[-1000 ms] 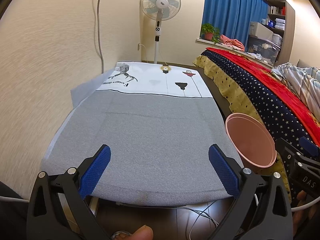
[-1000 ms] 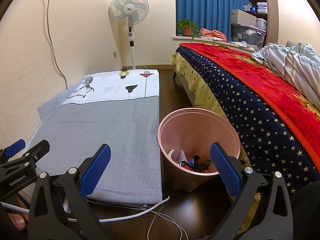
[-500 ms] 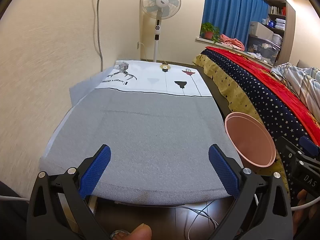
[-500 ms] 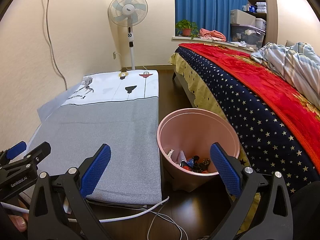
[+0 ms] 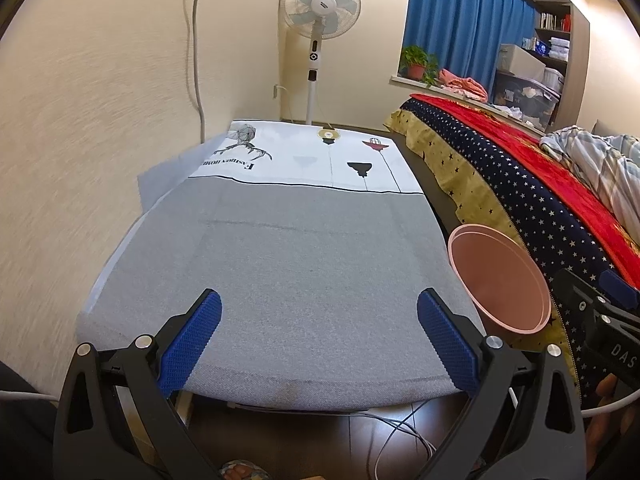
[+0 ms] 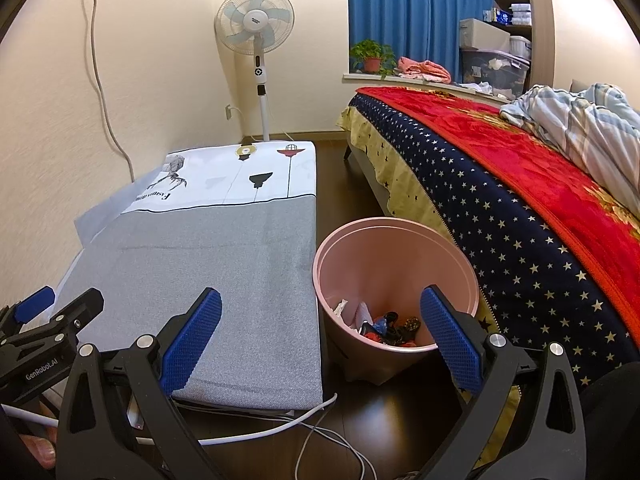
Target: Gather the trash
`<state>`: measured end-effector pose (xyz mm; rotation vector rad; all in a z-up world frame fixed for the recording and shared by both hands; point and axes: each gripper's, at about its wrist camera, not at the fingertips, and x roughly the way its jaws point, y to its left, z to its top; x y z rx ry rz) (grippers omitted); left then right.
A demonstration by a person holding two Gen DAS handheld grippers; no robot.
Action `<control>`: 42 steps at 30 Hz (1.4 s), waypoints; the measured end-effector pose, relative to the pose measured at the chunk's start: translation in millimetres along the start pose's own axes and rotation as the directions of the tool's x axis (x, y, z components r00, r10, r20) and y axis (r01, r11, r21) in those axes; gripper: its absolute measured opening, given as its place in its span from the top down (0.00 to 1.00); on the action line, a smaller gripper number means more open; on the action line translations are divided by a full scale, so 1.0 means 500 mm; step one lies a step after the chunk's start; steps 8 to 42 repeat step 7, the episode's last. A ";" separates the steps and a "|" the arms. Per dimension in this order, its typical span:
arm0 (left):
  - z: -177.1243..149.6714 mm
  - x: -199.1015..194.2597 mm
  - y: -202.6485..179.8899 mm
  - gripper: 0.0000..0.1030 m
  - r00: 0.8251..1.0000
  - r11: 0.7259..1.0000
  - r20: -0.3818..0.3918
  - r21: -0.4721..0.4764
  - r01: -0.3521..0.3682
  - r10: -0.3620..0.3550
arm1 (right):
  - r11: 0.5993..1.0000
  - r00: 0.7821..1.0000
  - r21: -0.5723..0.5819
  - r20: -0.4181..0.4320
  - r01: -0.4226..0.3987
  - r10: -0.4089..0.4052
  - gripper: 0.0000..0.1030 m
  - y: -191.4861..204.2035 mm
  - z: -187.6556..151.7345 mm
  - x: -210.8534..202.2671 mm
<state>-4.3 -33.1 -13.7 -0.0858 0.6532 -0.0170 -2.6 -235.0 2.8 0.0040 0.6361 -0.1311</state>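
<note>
Gray table (image 5: 304, 280) unchanged, both tools still spread, pink bin (image 6: 394, 280) unmoved

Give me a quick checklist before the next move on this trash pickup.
1. Left tongs open and empty: ok.
2. Right tongs open and empty: ok.
3. Pink bin upright on the floor between table and bed: ok.
4. Bin has room above the trash at its bottom: ok.
5. Trash left on the grey tablecloth: none visible, ok.
6. Trash left on the floor: cannot tell.

Splayed left hand-held gripper (image 5: 319, 334) above grey cloth (image 5: 288, 272)
</note>
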 end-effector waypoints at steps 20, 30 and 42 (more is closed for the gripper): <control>0.004 0.008 -0.001 0.08 1.000 1.000 -0.014 0.005 -0.012 0.012 | 1.000 1.000 0.001 -0.001 0.000 0.000 0.05 -0.001 0.000 0.001; 0.004 0.008 -0.001 0.08 1.000 1.000 -0.014 0.005 -0.012 0.012 | 1.000 1.000 0.001 -0.001 0.000 0.000 0.05 -0.001 0.000 0.001; 0.004 0.008 -0.001 0.08 1.000 1.000 -0.014 0.005 -0.012 0.012 | 1.000 1.000 0.001 -0.001 0.000 0.000 0.05 -0.001 0.000 0.001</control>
